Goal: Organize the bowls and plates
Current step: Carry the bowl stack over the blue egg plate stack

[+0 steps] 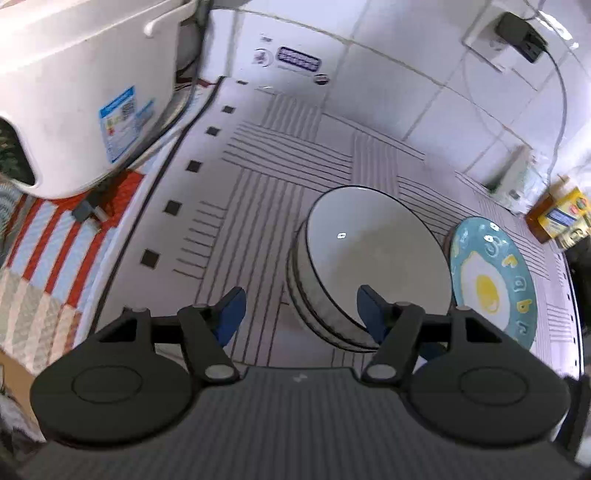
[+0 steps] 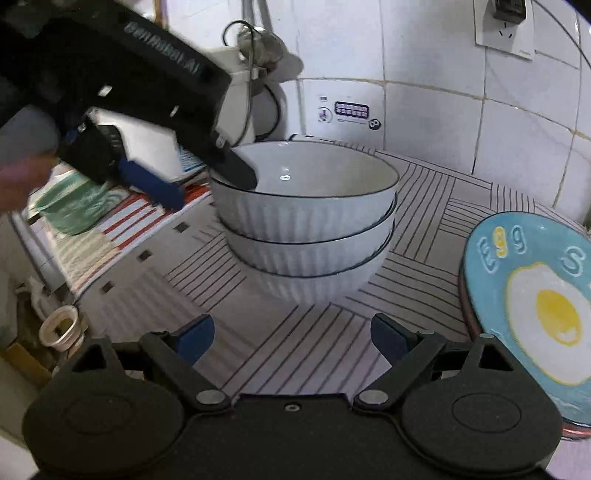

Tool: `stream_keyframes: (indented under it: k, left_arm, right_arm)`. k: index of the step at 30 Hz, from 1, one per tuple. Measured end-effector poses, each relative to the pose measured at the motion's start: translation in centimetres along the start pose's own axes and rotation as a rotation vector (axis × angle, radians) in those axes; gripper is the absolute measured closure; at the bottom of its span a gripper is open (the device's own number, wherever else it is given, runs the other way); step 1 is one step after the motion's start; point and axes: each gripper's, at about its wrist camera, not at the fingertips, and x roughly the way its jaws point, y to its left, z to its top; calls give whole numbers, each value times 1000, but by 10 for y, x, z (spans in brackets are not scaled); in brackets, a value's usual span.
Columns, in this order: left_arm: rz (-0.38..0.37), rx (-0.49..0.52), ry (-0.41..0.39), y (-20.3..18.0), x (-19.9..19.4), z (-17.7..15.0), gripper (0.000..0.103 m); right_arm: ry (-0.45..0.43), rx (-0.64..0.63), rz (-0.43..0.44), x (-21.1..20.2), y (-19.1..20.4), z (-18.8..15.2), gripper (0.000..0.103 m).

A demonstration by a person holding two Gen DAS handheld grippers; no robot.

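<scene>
1. A white counter mat printed with dark line blocks and small black squares carries a stack of three ribbed white bowls.
2. Just right of the bowls lies a blue egg plate, apart from the stack.
3. Left of the bowls, a red-striped cloth lies under a white appliance.

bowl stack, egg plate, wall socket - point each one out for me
bowl stack [image 2: 310, 221], right wrist view, on the ribbed outer wall of the top bowl
egg plate [image 2: 554, 317], right wrist view, on the yellow yolk
wall socket [image 2: 506, 33], right wrist view, on its white faceplate below the black plug
</scene>
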Motion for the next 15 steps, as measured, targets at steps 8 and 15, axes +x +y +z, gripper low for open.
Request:
stream_keyframes:
  k: [8,15]
  left_arm:
    - [-82,-15,-13,11,19,1,37]
    - [-181,-154,19,27,43,-1,40]
  right_arm:
    - [-61,-85,-88,33,5,6,6]
    - [-82,-42,-61,40,-2,17,1]
